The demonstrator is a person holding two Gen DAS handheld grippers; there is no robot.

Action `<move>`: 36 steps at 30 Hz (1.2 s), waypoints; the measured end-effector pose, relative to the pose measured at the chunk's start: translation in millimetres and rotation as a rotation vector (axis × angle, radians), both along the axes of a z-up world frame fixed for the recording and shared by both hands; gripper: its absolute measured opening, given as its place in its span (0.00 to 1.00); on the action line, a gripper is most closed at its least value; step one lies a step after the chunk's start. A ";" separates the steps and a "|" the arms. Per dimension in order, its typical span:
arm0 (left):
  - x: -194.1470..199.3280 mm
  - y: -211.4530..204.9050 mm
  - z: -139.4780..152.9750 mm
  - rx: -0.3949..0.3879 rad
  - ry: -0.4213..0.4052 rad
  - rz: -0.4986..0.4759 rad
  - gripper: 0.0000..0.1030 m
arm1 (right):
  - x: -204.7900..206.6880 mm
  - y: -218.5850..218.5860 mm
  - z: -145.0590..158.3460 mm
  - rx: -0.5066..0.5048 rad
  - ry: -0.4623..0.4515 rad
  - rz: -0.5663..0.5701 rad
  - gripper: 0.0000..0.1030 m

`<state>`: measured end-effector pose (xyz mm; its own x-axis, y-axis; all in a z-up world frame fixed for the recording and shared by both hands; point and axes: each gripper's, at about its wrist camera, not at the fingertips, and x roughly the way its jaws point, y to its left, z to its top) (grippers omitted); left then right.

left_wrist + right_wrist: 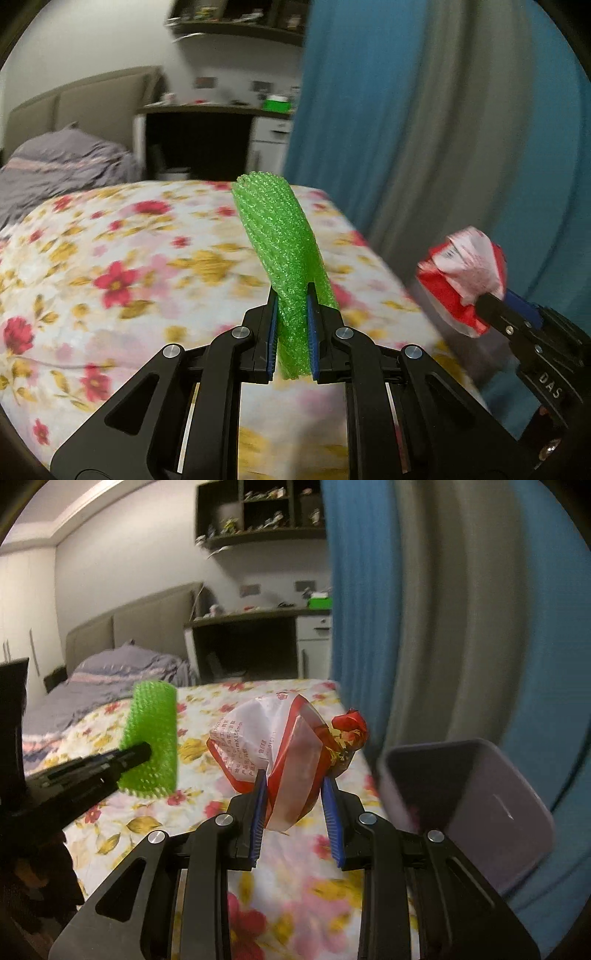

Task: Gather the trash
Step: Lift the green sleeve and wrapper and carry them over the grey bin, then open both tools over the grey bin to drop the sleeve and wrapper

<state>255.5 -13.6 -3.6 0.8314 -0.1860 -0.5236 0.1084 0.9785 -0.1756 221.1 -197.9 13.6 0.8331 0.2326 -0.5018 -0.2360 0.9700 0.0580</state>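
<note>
My left gripper (pixel 291 291) is shut on a green foam net sleeve (pixel 277 229), which sticks up from the blue pads above the flowered bedspread. The same green sleeve (pixel 151 738) shows at the left of the right wrist view, held by the left gripper (pixel 142 753). My right gripper (pixel 293 779) is shut on a crumpled red and white plastic wrapper (pixel 273 749). That wrapper (pixel 461 273) appears at the right of the left wrist view, clamped in the right gripper (pixel 491 299). Both pieces of trash hang in the air over the bed.
The bed with its flowered cover (pixel 129 280) fills the foreground, with a grey-purple duvet (pixel 62 166) behind. A grey bin (pixel 480 797) stands at the bed's right edge by the blue and grey curtain (pixel 424 129). A desk (pixel 210 140) and wall shelves (pixel 258 513) lie beyond.
</note>
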 end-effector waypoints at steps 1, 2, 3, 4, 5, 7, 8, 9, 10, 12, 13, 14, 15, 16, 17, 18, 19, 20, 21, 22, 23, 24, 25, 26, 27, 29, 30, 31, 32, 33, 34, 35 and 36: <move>-2.2 -14.1 1.7 0.001 -0.003 -0.030 0.12 | -4.6 -11.9 1.9 0.010 -0.010 -0.021 0.29; -3.3 -29.6 2.9 0.002 -0.002 -0.063 0.12 | -7.3 -21.6 2.8 0.018 -0.015 -0.039 0.29; -3.7 -40.8 3.4 0.001 -0.001 -0.086 0.12 | -10.6 -32.4 3.6 0.028 -0.021 -0.062 0.29; -4.1 -55.0 4.2 0.001 -0.002 -0.111 0.12 | -12.0 -45.7 3.6 0.035 -0.027 -0.095 0.29; -4.5 -70.5 5.1 0.002 -0.004 -0.139 0.12 | -13.2 -58.6 3.0 0.038 -0.030 -0.127 0.29; -3.6 -95.9 6.4 0.005 -0.010 -0.184 0.12 | -14.4 -81.4 0.3 0.057 -0.028 -0.178 0.29; -2.2 -109.7 6.9 0.003 -0.012 -0.208 0.12 | -14.5 -94.0 -1.9 0.064 -0.024 -0.209 0.29; -1.0 -119.8 6.7 0.000 -0.012 -0.229 0.12 | -14.8 -102.3 -3.9 0.068 -0.023 -0.230 0.29; 1.1 -131.5 6.3 -0.007 -0.010 -0.254 0.12 | -15.1 -113.1 -6.4 0.075 -0.022 -0.256 0.29; 8.5 -154.4 3.3 -0.021 0.006 -0.298 0.12 | -15.1 -128.5 -10.6 0.087 -0.020 -0.295 0.29; 10.5 -160.9 2.4 -0.025 0.011 -0.307 0.12 | -14.9 -136.3 -13.5 0.092 -0.018 -0.316 0.29; 14.9 -169.0 0.6 -0.032 0.018 -0.319 0.12 | -14.3 -141.3 -15.8 0.095 -0.016 -0.329 0.29; 19.4 -177.0 -2.2 -0.038 0.028 -0.334 0.12 | -13.5 -146.4 -18.4 0.100 -0.014 -0.341 0.29; 22.1 -181.7 -4.1 -0.041 0.032 -0.342 0.12 | -13.9 -150.4 -20.3 0.106 -0.013 -0.351 0.29; 25.5 -188.3 -7.1 -0.042 0.037 -0.353 0.12 | -12.7 -154.1 -22.5 0.112 -0.014 -0.359 0.29; 27.5 -192.5 -9.3 -0.039 0.040 -0.358 0.12 | -11.0 -157.5 -24.8 0.116 -0.013 -0.368 0.29; 30.7 -197.4 -12.3 -0.037 0.047 -0.366 0.13 | -10.0 -162.1 -26.9 0.119 -0.010 -0.372 0.29; 34.0 -201.2 -15.7 -0.037 0.055 -0.373 0.13 | -8.2 -164.1 -28.7 0.124 -0.006 -0.375 0.29; 37.1 -204.2 -18.9 -0.034 0.059 -0.378 0.13 | -6.3 -165.0 -30.5 0.128 -0.003 -0.379 0.30; 39.7 -206.1 -20.3 -0.033 0.062 -0.380 0.13 | -4.4 -166.1 -32.5 0.130 -0.001 -0.383 0.30; 42.3 -209.3 -22.2 -0.034 0.070 -0.384 0.13 | -2.4 -168.5 -33.7 0.130 0.000 -0.385 0.30; 44.8 -211.2 -24.5 -0.038 0.077 -0.387 0.13 | 0.8 -169.4 -36.3 0.131 0.005 -0.388 0.30; 48.7 -213.6 -27.8 -0.041 0.085 -0.395 0.13 | 1.3 -169.7 -37.7 0.131 0.010 -0.389 0.30; 50.5 -215.9 -29.0 -0.041 0.087 -0.398 0.13 | 2.3 -173.3 -40.2 0.131 0.015 -0.390 0.30; 53.5 -218.1 -31.5 -0.043 0.093 -0.407 0.13 | 3.5 -173.1 -41.9 0.129 0.019 -0.391 0.30; 57.5 -222.3 -34.4 -0.060 0.108 -0.427 0.14 | 6.2 -175.9 -44.1 0.128 0.023 -0.396 0.30; 58.2 -224.7 -36.2 -0.069 0.116 -0.438 0.14 | 7.3 -177.1 -45.4 0.131 0.026 -0.397 0.31; 59.9 -226.2 -38.8 -0.080 0.126 -0.455 0.15 | 8.4 -178.8 -47.2 0.135 0.032 -0.398 0.31; 62.0 -227.6 -41.9 -0.086 0.138 -0.468 0.15 | 9.2 -180.1 -48.7 0.135 0.037 -0.401 0.31; 63.5 -228.3 -44.2 -0.091 0.149 -0.478 0.17 | 8.8 -181.8 -49.8 0.134 0.039 -0.402 0.32; 65.1 -228.8 -46.7 -0.099 0.160 -0.488 0.21 | 9.0 -182.5 -51.3 0.134 0.043 -0.401 0.32; 65.9 -228.3 -49.0 -0.102 0.167 -0.490 0.24 | 10.7 -182.2 -51.7 0.133 0.047 -0.401 0.32; 66.4 -228.0 -50.1 -0.104 0.169 -0.490 0.29 | 12.1 -182.3 -52.4 0.132 0.049 -0.403 0.32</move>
